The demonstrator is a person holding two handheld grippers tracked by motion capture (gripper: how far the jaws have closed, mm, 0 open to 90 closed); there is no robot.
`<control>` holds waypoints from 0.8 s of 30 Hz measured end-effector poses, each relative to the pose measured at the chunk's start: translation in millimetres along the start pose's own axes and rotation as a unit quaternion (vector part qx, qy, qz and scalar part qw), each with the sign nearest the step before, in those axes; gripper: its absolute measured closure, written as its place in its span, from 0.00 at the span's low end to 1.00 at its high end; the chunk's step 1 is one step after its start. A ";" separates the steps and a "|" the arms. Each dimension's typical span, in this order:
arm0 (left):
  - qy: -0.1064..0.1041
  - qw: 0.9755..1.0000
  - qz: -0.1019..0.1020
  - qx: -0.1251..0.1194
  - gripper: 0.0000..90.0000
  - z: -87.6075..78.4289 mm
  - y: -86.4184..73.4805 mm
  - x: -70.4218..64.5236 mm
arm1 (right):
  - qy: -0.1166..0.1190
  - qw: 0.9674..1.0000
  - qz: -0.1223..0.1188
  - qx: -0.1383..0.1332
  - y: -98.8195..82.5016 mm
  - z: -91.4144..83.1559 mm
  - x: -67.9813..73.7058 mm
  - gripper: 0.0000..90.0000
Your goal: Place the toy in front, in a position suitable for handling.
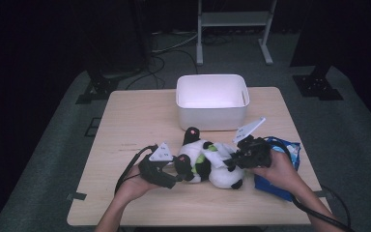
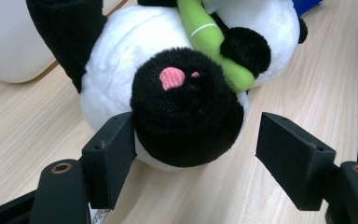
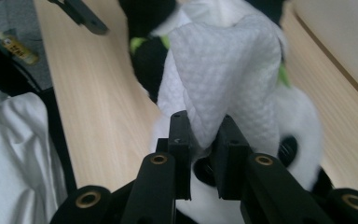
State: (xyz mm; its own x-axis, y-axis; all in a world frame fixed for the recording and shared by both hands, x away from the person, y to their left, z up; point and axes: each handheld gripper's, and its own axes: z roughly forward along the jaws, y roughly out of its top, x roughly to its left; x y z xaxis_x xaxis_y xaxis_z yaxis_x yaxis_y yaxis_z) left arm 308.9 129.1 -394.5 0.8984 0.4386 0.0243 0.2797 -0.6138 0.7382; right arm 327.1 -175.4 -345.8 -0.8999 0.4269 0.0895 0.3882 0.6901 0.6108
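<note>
Item: plush panda [image 1: 207, 164], being wiped, in front of white bin [image 1: 212, 101].
Right gripper [image 3: 204, 140] clamps white wipe [image 3: 223, 70] (blue packet [image 1: 282, 166] beside); left gripper [image 2: 196, 149] wide around black paw [image 2: 186, 116]. Next: likely rub the wipe along the fur while steadying.

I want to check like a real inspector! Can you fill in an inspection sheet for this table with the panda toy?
Surface: pale wooden table, flat, bare across its left part.
Job's things: plush panda lying on the table; white wipe draped over it.
Clutter: white tub behind the panda; blue packet under the right hand.
Grippers: left gripper open, one jaw touching the panda's black paw, the other apart; right gripper shut on the wipe.
Cables: black cable loops from the left gripper; another trails off the right one.
Surroundings: grey carpet, floor cables, white frame legs beyond, dark room.
</note>
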 end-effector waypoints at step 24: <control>0.003 1.000 -0.011 -0.002 0.36 -7.6 -6.3 8.4 | 0.055 0.997 -0.052 0.013 81.4 57.6 15.5 0.87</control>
State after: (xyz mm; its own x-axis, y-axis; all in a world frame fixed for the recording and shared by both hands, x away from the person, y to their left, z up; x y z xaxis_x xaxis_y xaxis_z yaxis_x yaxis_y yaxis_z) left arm 312.1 141.6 -393.8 0.8902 0.4553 0.0121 0.2974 -0.6011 0.7418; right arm 356.2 -78.9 -340.1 -0.9513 0.2870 0.1127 0.2952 0.7428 0.6010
